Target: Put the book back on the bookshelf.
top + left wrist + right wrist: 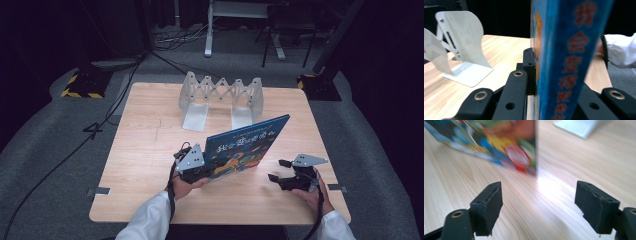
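Your left gripper jaws clamp the picture book upright on the surface | right gripper jaws open, empty | risk: one-corner grip, book pivots or topples short of expanding bookend rack.

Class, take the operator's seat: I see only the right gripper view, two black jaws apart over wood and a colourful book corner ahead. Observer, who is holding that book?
Observer: The left gripper is shut on the book, clamping its near left end.
Operator: Is the book lying flat?
Observer: No, it stands on its long edge, cover facing the person.
Operator: What is beyond it?
Observer: A grey expandable book rack stands at the table's far side, with nothing in it.
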Action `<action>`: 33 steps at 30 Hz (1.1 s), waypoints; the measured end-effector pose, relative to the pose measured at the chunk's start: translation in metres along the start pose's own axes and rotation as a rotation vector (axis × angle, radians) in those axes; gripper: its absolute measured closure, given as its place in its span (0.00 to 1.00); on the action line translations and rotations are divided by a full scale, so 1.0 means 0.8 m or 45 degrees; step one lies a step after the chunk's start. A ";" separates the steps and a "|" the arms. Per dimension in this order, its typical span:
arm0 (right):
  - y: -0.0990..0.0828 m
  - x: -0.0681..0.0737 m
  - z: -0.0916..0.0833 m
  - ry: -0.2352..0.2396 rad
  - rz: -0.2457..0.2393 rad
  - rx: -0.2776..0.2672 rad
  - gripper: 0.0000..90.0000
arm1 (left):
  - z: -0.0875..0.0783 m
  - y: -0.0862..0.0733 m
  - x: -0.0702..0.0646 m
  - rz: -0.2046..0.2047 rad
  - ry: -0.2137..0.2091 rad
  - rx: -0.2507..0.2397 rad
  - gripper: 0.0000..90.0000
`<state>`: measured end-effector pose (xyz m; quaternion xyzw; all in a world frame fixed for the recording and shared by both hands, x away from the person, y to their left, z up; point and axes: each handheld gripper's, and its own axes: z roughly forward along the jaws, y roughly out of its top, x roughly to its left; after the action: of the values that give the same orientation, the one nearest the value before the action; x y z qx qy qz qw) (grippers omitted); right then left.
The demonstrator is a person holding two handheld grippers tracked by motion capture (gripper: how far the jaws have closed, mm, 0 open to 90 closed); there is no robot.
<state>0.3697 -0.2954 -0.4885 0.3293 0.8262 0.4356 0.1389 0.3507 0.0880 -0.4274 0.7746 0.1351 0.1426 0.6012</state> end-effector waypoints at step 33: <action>-0.020 -0.005 0.000 -0.114 -0.006 0.168 0.27 | -0.080 0.042 0.038 0.175 0.494 0.157 0.92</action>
<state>0.3663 -0.3045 -0.5017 0.3551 0.8468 0.3647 0.1546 0.3554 0.1484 -0.3777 0.7753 0.2037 0.3212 0.5043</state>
